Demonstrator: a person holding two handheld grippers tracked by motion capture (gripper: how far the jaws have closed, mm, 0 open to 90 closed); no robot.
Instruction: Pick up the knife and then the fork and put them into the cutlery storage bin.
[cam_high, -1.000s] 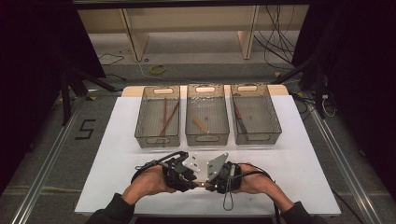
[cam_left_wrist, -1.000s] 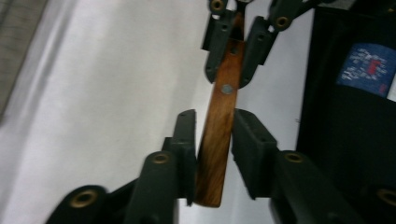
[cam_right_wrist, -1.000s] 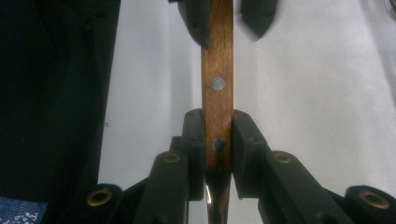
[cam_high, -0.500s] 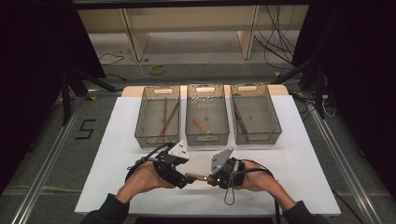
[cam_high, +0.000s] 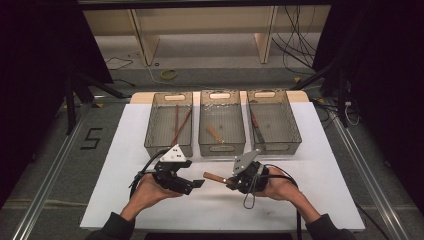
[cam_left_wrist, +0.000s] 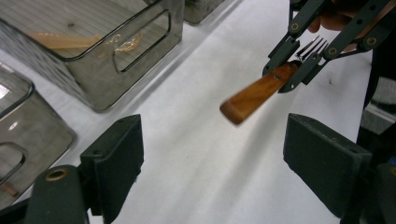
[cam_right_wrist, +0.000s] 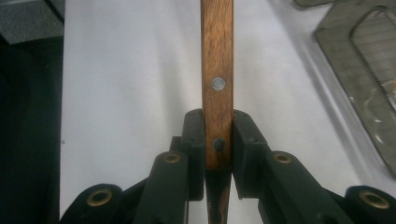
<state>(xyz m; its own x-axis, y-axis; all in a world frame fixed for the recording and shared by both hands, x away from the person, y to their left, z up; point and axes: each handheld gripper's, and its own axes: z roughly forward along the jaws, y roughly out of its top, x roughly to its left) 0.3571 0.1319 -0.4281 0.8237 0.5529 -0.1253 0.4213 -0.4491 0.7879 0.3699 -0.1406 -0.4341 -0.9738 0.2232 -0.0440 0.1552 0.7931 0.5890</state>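
Observation:
A fork with a wooden handle (cam_high: 215, 177) hangs level above the white table, held by my right gripper (cam_high: 232, 180), whose jaws are shut on the handle (cam_right_wrist: 217, 70) near the metal end. In the left gripper view the fork (cam_left_wrist: 254, 93) points its handle end at me, with the tines (cam_left_wrist: 313, 46) behind the right gripper (cam_left_wrist: 299, 60). My left gripper (cam_high: 192, 184) sits a short way to the left of the handle end. Its jaws have just been opening and now stand wide (cam_left_wrist: 219, 163), with nothing between them and the handle tip just ahead of them.
Three clear bins stand in a row at the back of the white table (cam_high: 125, 150): the left bin (cam_high: 167, 149) holds thin brown sticks, the middle bin (cam_high: 222, 149) a wooden-handled piece, the right bin (cam_high: 277, 147) a dark-handled utensil. Cables trail from both grippers.
The two grippers were close together on the fork. My left gripper has opened, let go of the handle and drawn away to the left; the right gripper keeps the fork and shifted slightly right.

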